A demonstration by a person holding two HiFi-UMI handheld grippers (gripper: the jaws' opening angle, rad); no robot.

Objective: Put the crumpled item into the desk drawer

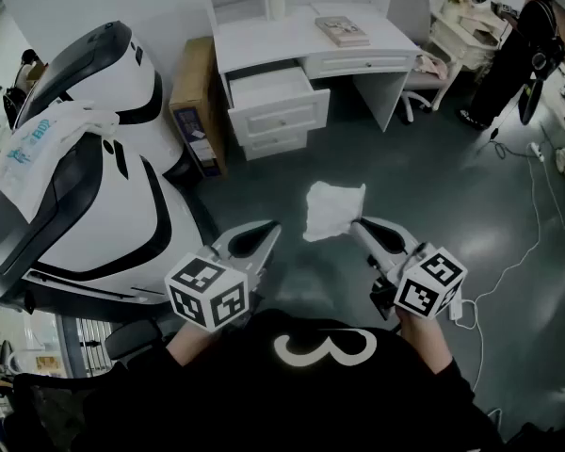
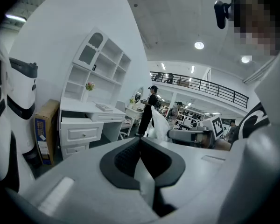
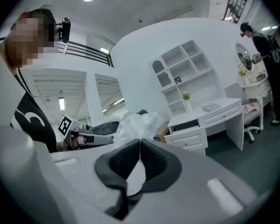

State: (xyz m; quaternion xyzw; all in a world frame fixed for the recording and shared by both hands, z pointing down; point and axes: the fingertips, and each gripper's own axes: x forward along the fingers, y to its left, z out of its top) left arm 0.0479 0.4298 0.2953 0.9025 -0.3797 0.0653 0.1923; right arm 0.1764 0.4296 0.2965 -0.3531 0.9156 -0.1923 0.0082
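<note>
A crumpled white plastic item [image 1: 331, 210] hangs in the air over the dark floor, and my right gripper [image 1: 356, 222] is shut on its right edge. In the right gripper view the item [image 3: 137, 124] bulges just above the closed jaws. My left gripper [image 1: 275, 226] is to the item's left, shut and empty, its tips apart from the plastic. From the left gripper view the item [image 2: 158, 122] shows beyond the closed jaws. The white desk [image 1: 301, 40] stands ahead with its top drawer [image 1: 268, 88] pulled out, also visible as the drawer [image 3: 186, 126] in the right gripper view.
A large white and black machine [image 1: 85, 168] with a white bag [image 1: 47, 144] draped on it fills the left. A cardboard box [image 1: 196, 102] leans beside the desk. A book [image 1: 342, 30] lies on the desk top. A chair [image 1: 424, 73], a person [image 1: 518, 45] and floor cables [image 1: 537, 224] are at the right.
</note>
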